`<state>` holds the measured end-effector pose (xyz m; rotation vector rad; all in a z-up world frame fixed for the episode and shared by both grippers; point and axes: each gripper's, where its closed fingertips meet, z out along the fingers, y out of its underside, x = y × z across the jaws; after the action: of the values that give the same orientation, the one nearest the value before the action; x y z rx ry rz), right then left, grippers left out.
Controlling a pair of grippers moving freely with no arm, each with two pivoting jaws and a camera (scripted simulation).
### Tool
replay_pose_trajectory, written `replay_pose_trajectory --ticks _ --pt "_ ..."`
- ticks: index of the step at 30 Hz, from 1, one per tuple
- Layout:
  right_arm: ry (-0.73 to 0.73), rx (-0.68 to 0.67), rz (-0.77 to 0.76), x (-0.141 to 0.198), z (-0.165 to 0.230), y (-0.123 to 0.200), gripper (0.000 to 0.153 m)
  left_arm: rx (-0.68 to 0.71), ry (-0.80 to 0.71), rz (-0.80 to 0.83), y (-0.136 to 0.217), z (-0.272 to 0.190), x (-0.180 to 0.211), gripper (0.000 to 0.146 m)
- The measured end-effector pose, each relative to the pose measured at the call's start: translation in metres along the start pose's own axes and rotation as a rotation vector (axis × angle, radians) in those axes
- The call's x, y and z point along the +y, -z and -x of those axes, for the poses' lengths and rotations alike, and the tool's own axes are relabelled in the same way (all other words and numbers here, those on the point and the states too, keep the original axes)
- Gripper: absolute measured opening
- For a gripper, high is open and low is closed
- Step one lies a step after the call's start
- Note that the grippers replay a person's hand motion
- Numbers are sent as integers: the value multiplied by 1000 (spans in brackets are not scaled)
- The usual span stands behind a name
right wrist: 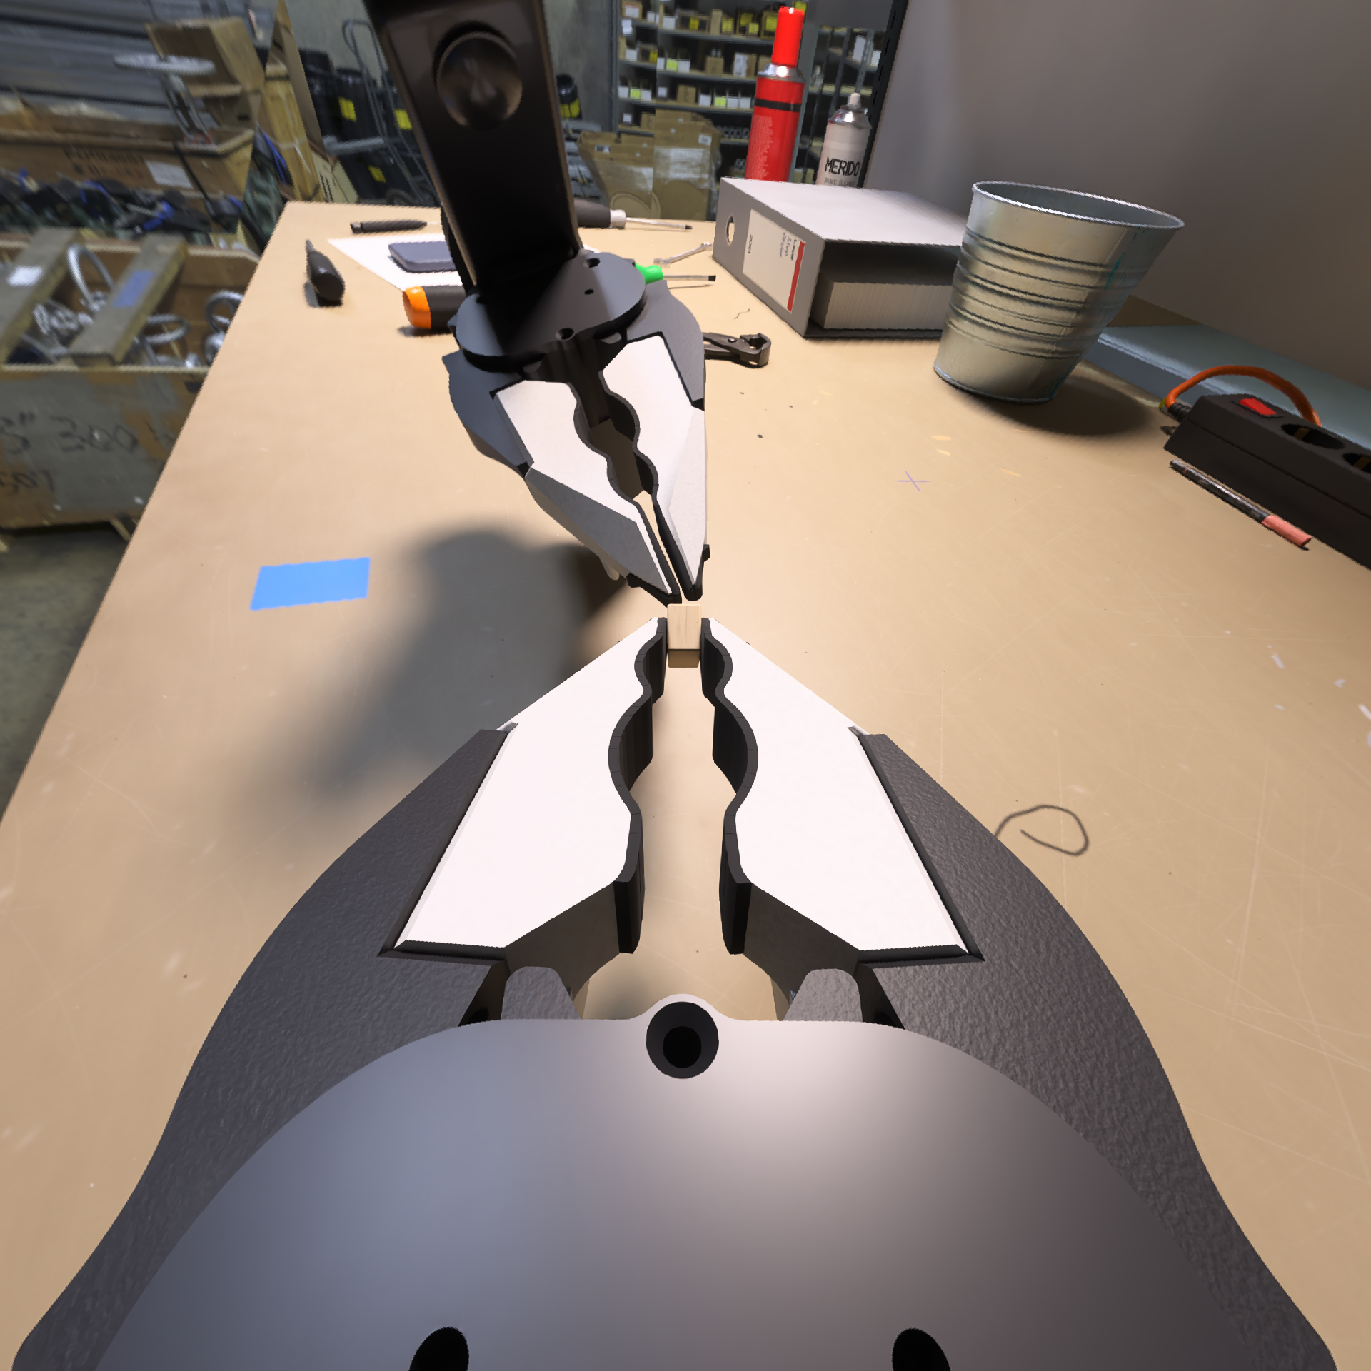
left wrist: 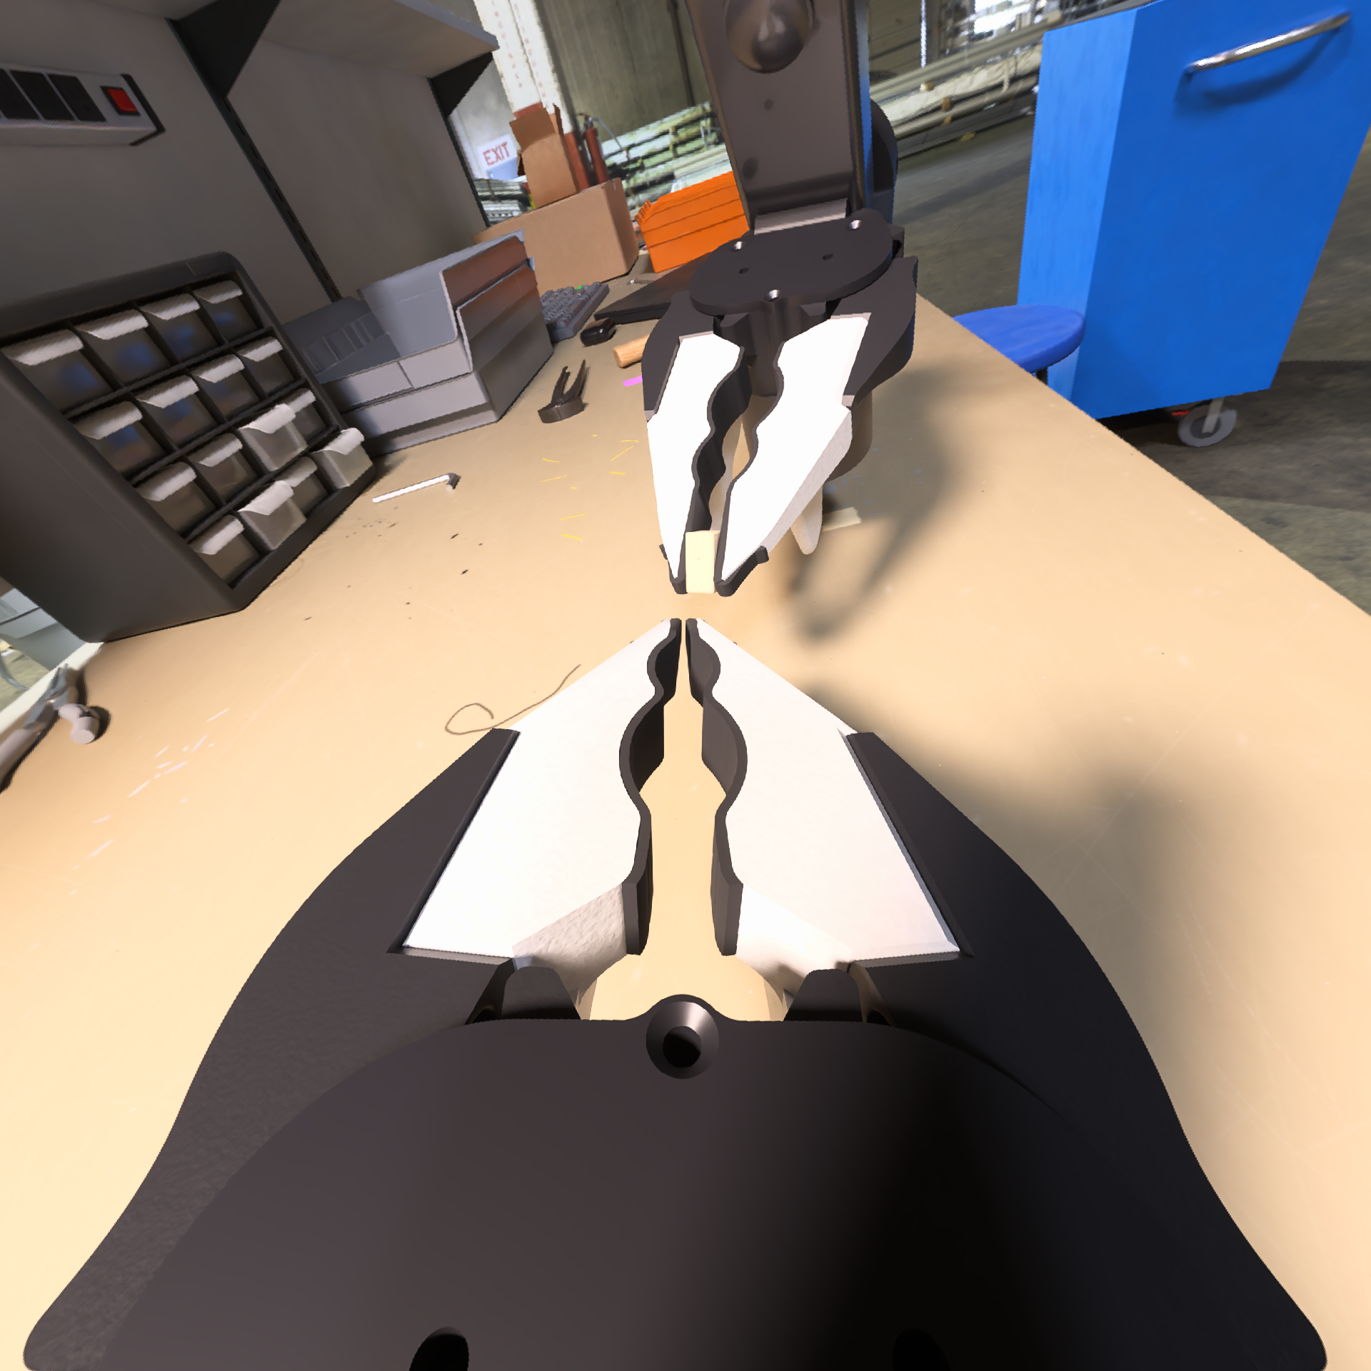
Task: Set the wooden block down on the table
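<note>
A small pale wooden block (right wrist: pixel 683 630) is clamped between the tips of my right gripper (right wrist: pixel 683 639), a little above the tan table (right wrist: pixel 964 705). The left wrist view shows the same block (left wrist: pixel 700 561) in the right gripper (left wrist: pixel 701 582), which points toward the camera. My left gripper (left wrist: pixel 682 627) is shut and empty, its tips just short of the block. In the right wrist view the left gripper (right wrist: pixel 684 593) points down at the block from the far side, tips almost touching it.
On the left gripper's side stand a dark drawer organiser (left wrist: pixel 178 415), grey bins (left wrist: pixel 445 334), a hammer head (left wrist: pixel 564 397) and a blue cabinet (left wrist: pixel 1187 200) off the table edge. On the right gripper's side stand a metal bucket (right wrist: pixel 1039 289), a binder (right wrist: pixel 823 252), a power strip (right wrist: pixel 1276 452), screwdrivers (right wrist: pixel 430 304) and blue tape (right wrist: pixel 311 582).
</note>
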<state>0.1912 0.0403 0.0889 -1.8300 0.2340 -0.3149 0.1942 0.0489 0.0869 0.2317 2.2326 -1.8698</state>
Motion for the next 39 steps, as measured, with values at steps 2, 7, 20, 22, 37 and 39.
replay_pose_trajectory --ticks 2,7,20,22,37,39 --pt "26 5 14 2 1 0 8 13 9 -3 0 -1 1 1" --pt "56 4 33 5 3 1 8 37 16 -1 -1 -4 3 1" --pt "29 -8 26 8 6 2 8 53 10 4 -2 -8 5 1" --pt "28 -11 25 8 7 2 8 55 10 3 -2 -8 5 1" --pt "41 41 -44 0 2 10 8 -8 -5 -39 -1 -3 1 9" --pt "31 75 -60 -1 -2 17 8 -16 17 -44 0 0 1 16"
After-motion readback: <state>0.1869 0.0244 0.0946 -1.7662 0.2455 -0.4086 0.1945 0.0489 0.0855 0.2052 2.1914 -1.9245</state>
